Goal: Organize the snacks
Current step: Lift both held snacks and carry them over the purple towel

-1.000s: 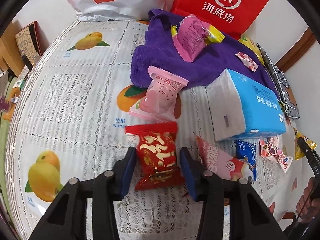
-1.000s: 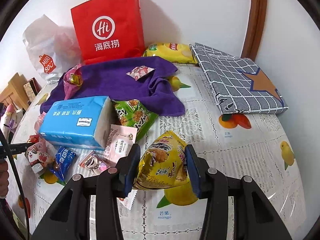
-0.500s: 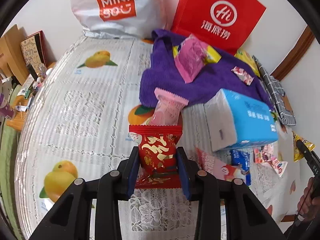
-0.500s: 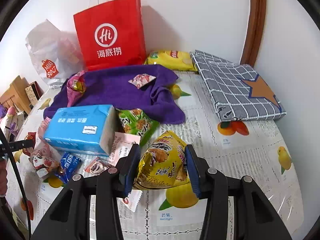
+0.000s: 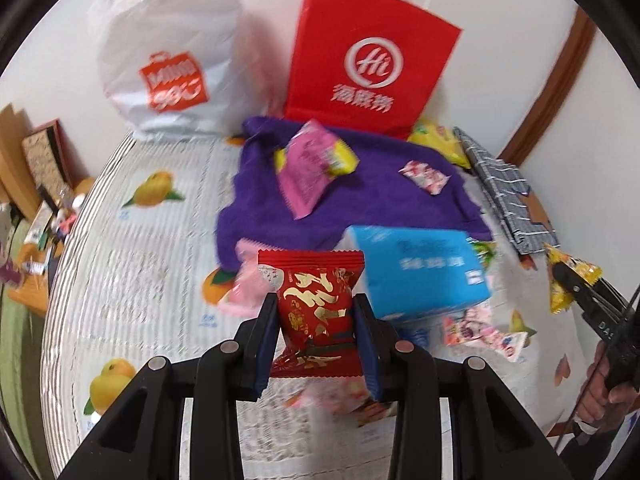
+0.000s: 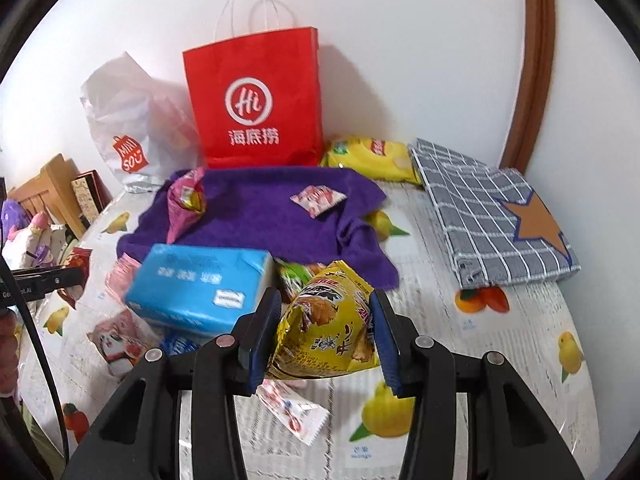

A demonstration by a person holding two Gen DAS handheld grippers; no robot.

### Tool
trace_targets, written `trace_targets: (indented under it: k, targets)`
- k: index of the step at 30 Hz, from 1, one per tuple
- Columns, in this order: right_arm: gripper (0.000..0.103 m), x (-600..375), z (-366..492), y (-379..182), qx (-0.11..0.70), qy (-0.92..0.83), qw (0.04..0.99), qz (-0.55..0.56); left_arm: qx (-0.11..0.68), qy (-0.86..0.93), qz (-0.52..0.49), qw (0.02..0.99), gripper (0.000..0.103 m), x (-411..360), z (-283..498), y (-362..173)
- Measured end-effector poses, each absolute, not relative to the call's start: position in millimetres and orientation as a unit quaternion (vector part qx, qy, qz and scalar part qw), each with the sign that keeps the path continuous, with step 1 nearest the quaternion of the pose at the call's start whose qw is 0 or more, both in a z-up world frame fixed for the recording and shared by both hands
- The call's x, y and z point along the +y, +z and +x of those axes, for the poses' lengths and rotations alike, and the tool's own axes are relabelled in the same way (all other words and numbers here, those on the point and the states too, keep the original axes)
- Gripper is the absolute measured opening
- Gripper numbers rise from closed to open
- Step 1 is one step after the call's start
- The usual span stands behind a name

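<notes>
Red pack (image 5: 316, 304) is clamped mid-body in the left claw (image 5: 316, 344), lifted off the desk (image 5: 132, 240). Yellow pack (image 6: 332, 328) is pinched in the right claw (image 6: 326, 340). Both are probably light, crinkly, slippery and crushable, so best gripped gently across the puffy middle.

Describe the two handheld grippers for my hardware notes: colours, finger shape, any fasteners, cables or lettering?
Both the left gripper and the right gripper have matte black angular frames with triangular cutouts, round silver bolts at the joints, and flat blue pads lining the fingers. A thin black cable and small white lettering show on the left one.
</notes>
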State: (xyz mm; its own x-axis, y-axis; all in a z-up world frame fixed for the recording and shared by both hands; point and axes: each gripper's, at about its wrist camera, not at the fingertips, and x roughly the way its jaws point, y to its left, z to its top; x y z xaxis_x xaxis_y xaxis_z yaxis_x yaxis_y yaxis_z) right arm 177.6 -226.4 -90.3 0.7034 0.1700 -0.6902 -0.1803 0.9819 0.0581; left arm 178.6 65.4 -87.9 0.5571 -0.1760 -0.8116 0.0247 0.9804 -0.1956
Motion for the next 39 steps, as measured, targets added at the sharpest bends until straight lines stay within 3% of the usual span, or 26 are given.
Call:
trace_targets:
  k: [20,39]
  targets:
    - [0.045,-189.9,276.3,-58.7,0.342,0.126,0.931,-0.018,0.413,-0.094,-0.047,0.904,0.034,26.9,258.6,-22.7]
    - [0.045,-169.7,361.2,-90.6,0.375,0.144,0.916,-0.023,0.447,-0.067,-0.089,0.887,0.034,64.2,333.7,-71.3]
